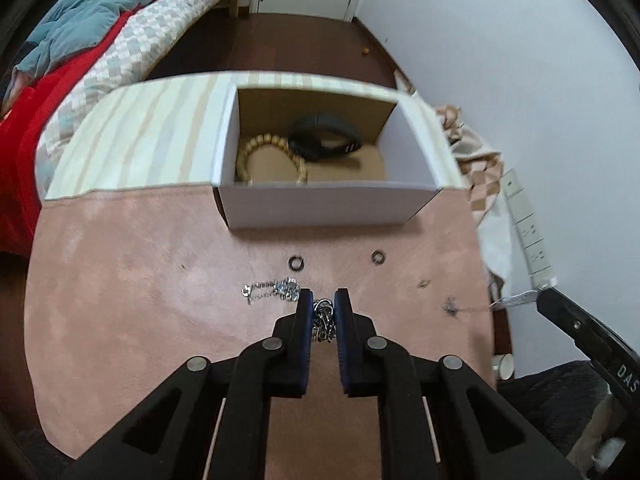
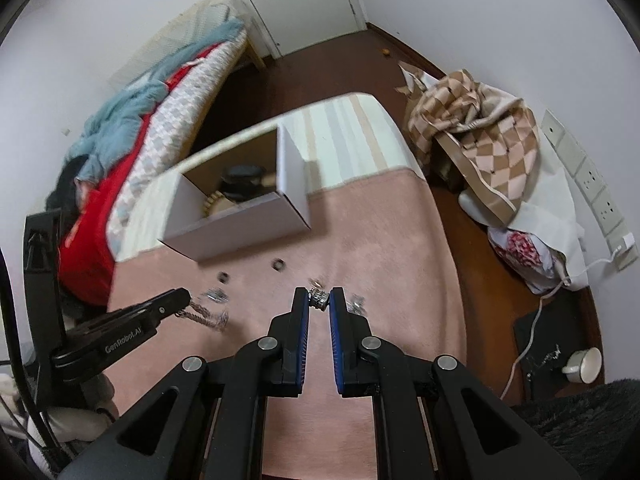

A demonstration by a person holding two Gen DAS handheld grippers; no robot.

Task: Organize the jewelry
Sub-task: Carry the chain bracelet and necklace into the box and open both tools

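My left gripper [image 1: 323,300] is shut on a silver chain [image 1: 324,320] that hangs between its pads above the pink cloth [image 1: 140,280]. It also shows in the right wrist view [image 2: 180,300], with the chain [image 2: 204,316] trailing from it. My right gripper [image 2: 319,298] is shut on a small silver ring [image 2: 319,299]. An open white box [image 1: 320,204] holds a wooden bead bracelet [image 1: 256,152] and a black band [image 1: 320,140]. Another silver chain [image 1: 276,289] and two dark rings [image 1: 296,263] [image 1: 377,257] lie on the cloth.
A bed [image 2: 160,120] with red and blue bedding stands at the left. A checked blanket [image 2: 480,128] and a wall socket strip [image 2: 592,184] are at the right. A white cup [image 2: 582,364] sits on the floor.
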